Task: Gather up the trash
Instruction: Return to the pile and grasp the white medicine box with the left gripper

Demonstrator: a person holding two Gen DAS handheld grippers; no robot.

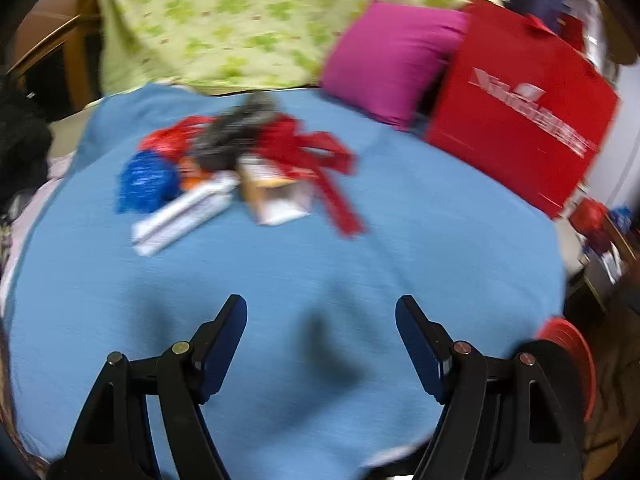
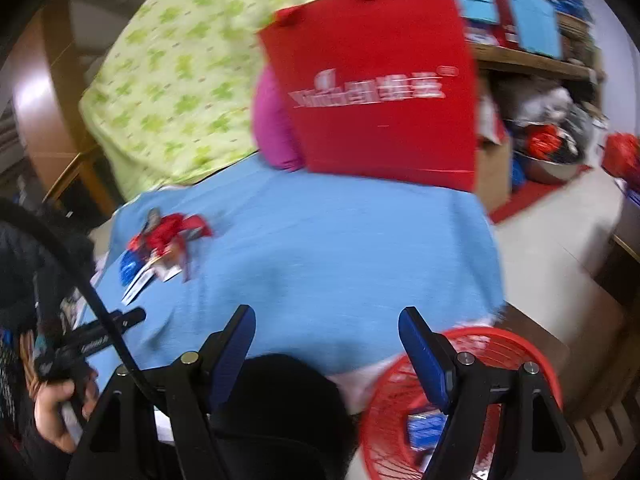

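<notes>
Trash pile blurred on blue cloth: red ribbon, blue crumple, white wrappers; left gripper and right gripper agape, empty.

Showing plain light blue across the bed cover. Lying on it, a trash pile mixing colours: a crumpled wrapper in deep blue, a ribbon in bright red, a flat packet in white, a small carton in white and orange, something blurred in dark grey. Carrying a pale yellow-green ground with green leaf-like prints, the quilt. Glowing solid magenta, the pillow. Standing in red with white lettering, the paper bag. Showing red mesh, the basket, with a blue and white item inside. Wearing black frames and dark blue pads, both the left gripper and the right gripper.
</notes>
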